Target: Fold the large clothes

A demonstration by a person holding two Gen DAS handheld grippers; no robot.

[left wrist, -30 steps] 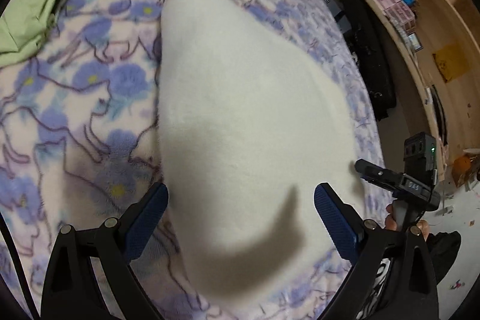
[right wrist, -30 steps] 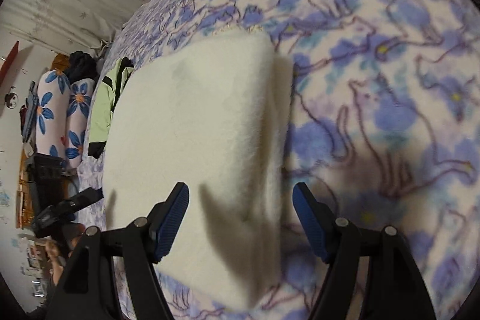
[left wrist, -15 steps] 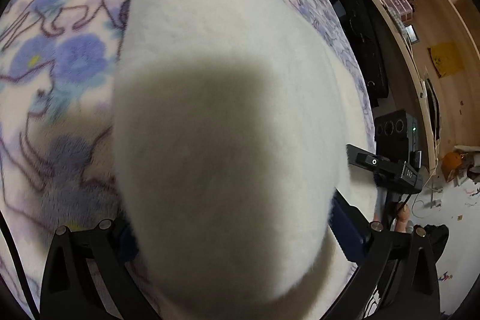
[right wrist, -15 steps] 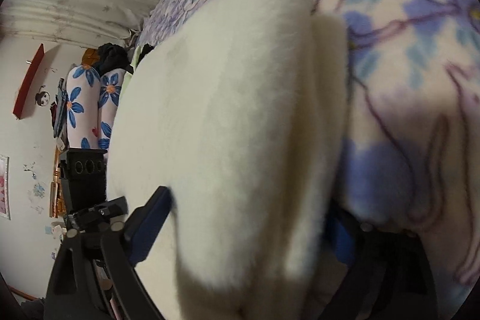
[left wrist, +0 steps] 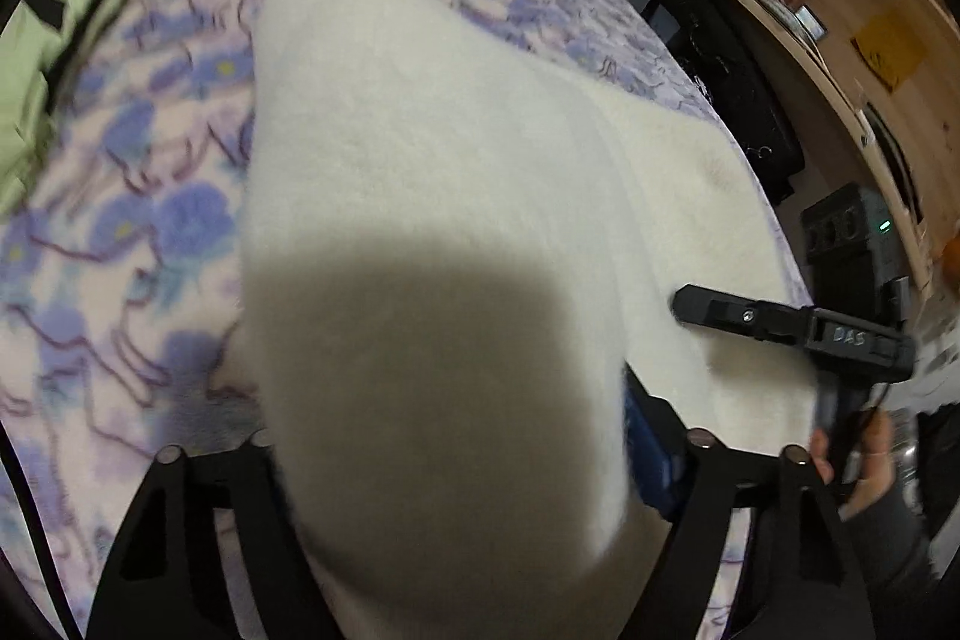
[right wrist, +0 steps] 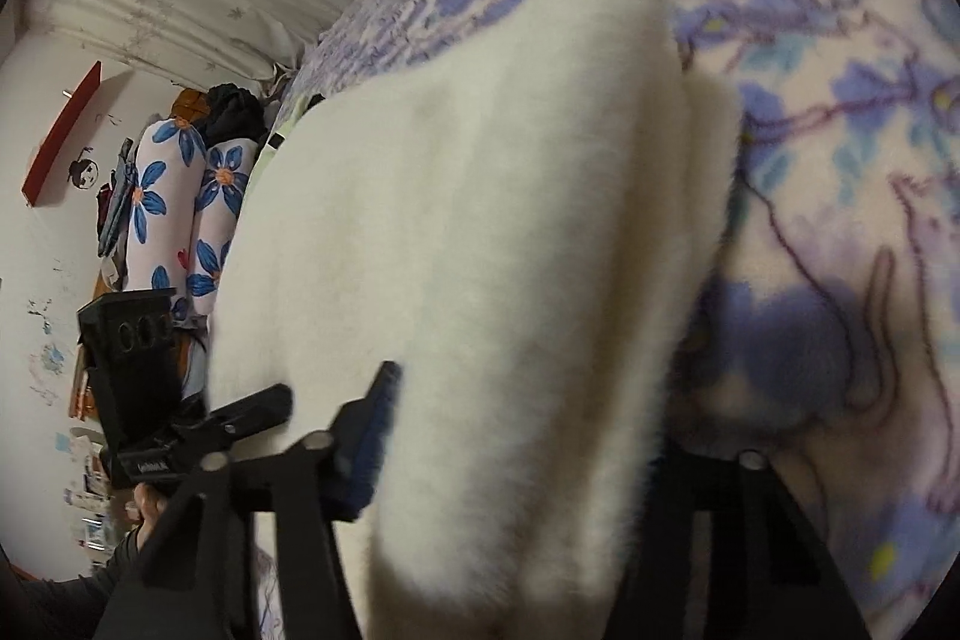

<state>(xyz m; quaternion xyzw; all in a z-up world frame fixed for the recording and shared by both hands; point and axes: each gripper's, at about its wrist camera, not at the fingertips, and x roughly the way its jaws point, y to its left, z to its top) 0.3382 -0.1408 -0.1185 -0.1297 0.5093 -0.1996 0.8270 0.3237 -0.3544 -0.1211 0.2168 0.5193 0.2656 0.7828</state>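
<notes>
A white fleece garment [left wrist: 432, 196] lies folded on a bed with a purple flowered blanket [left wrist: 120, 244]. In the left wrist view its near edge bulges up between my left gripper's fingers and hides most of them; a blue pad [left wrist: 645, 454] shows at the right. My left gripper [left wrist: 444, 460] is shut on this edge. In the right wrist view the garment [right wrist: 480, 250] likewise fills the gap of my right gripper [right wrist: 516, 448], which is shut on the near edge; its left blue pad [right wrist: 372, 436] presses the fleece. Each gripper shows in the other's view.
A light green garment [left wrist: 54, 58] lies at the bed's far left. Wooden shelves [left wrist: 840, 10] and black cases stand to the right of the bed. Flowered pillows [right wrist: 174, 196] and dark clothes sit by the wall. The blanket [right wrist: 840, 220] lies bare to the right.
Both grippers dropped onto the garment's near edge and shut on it. Now the edge is lifted and the view has pulled back from the bed.
</notes>
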